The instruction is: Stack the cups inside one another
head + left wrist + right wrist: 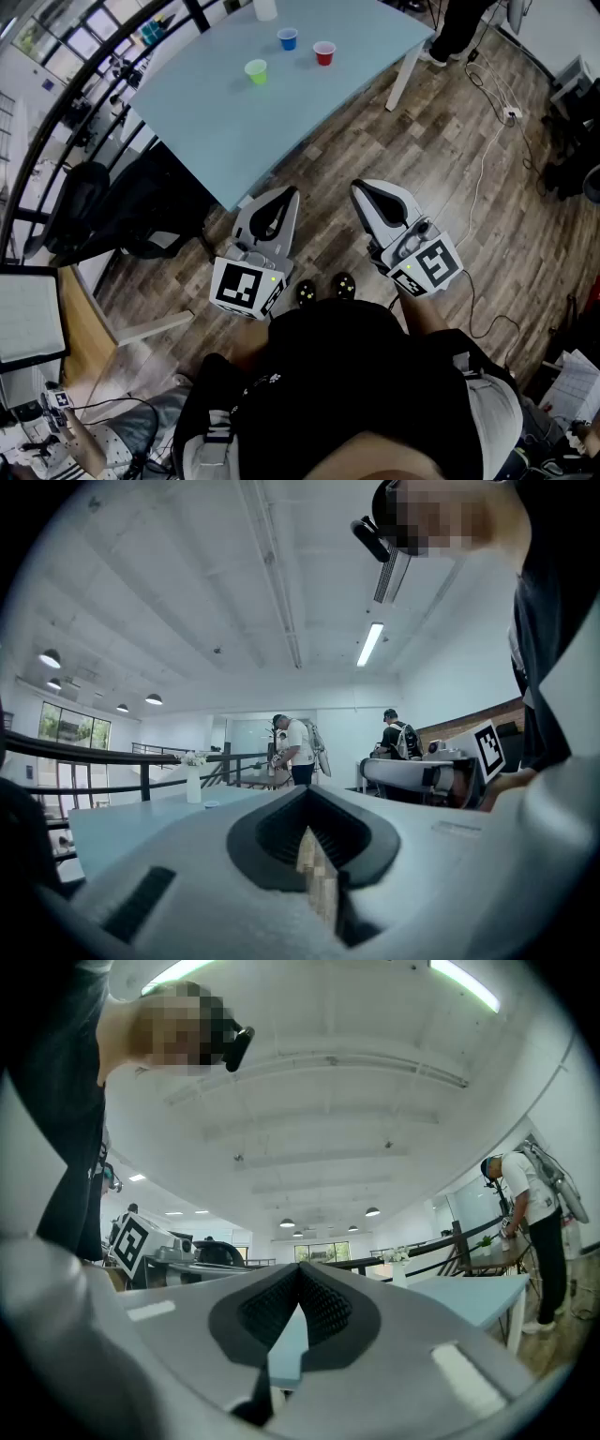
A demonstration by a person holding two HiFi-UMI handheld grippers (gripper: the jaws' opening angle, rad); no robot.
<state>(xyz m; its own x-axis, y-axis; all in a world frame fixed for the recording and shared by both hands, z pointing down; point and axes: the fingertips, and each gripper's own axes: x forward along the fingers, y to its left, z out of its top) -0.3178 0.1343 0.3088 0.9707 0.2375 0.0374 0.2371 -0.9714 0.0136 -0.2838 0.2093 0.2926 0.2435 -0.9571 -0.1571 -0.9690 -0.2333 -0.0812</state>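
Green cup [256,70], blue cup [288,38] and red cup [324,52] stand upright, apart, on a table [234,131]; white object [265,9] cut off above; left gripper [292,191] and right gripper [360,187] clenched, empty

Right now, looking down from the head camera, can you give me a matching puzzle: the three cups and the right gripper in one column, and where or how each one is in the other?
Column one:
1. green cup
2. blue cup
3. red cup
4. right gripper

Column two:
A. rightmost cup on the table
B. jaws shut, nothing between them
C. leftmost cup
D. middle cup, farthest back

Pairs: 1-C, 2-D, 3-A, 4-B
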